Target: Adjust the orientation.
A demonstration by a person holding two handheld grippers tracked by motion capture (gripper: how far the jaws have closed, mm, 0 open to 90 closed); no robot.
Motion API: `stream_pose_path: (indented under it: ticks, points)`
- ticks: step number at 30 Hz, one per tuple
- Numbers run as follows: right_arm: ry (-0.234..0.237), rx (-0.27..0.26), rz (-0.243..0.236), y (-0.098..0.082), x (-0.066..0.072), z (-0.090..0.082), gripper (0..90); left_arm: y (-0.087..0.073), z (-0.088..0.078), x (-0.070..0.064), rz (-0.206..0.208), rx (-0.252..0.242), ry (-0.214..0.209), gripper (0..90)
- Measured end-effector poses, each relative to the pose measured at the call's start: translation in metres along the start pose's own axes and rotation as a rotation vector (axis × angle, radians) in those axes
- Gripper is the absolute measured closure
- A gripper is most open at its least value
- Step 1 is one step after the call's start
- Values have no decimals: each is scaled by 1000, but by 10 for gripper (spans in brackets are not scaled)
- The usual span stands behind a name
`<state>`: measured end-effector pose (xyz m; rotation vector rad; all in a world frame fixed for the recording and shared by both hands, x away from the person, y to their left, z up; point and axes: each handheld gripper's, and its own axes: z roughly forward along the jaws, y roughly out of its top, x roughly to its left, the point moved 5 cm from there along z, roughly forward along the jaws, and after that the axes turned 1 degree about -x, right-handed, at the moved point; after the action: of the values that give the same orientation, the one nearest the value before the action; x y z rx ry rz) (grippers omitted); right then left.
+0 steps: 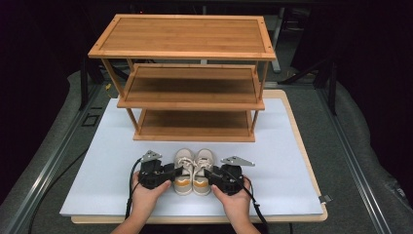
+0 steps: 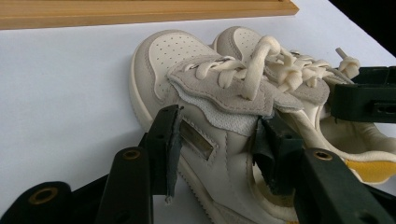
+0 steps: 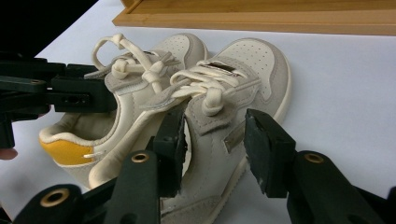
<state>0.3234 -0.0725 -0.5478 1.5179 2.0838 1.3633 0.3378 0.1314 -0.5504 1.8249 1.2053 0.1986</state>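
Left tongs (image 1: 171, 171): placed astride the left shoe (image 2: 205, 126), one jaw outside its outer wall, the other inside the collar; a sliver of gap seems to remain at the outer pad, so the jaws are read as parted, not clamped, though the view is too close to be sure.
Right tongs (image 1: 208, 173): placed astride the right shoe (image 3: 233, 107); the outer jaw is seen clear of the shoe wall, the inner one against the laced side; parted, nothing gripped.
Shoes: a cream pair with yellow heels, set side by side and touching on the white worktop (image 1: 292, 161), toes towards the wooden rack (image 1: 190, 78), just in front of its bottom shelf (image 1: 195, 124).
Rack: three shelves, all bare.
Hands: both tongs are held low at the near edge of the worktop, one at each side of the pair.
Step in hand: judged to be the grasp of each shoe by its side wall, before a lift to the rack.
Next move: both pairs of jaws would need closing firmly on the shoe walls, clear of the laces, then the shoes raised level and carried forward over a shelf lip.
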Motion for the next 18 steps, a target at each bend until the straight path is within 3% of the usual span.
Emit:
stream_pose_path:
  ticks: [4, 8, 14, 18]
  points:
    - [7, -38, -16, 0, 2, -5, 554, -2, -3, 0, 1, -23, -6, 532]
    - [-7, -60, -10, -1, 2, -9, 527, -4, -8, 0, 1, -55, 17, 495]
    - [11, -45, 37, -5, 4, -5, 509, -10, -9, 2, -51, -95, 22, 436]
    - [-2, -57, 64, -7, 4, -3, 509, -13, -10, 1, -85, -123, 8, 454]
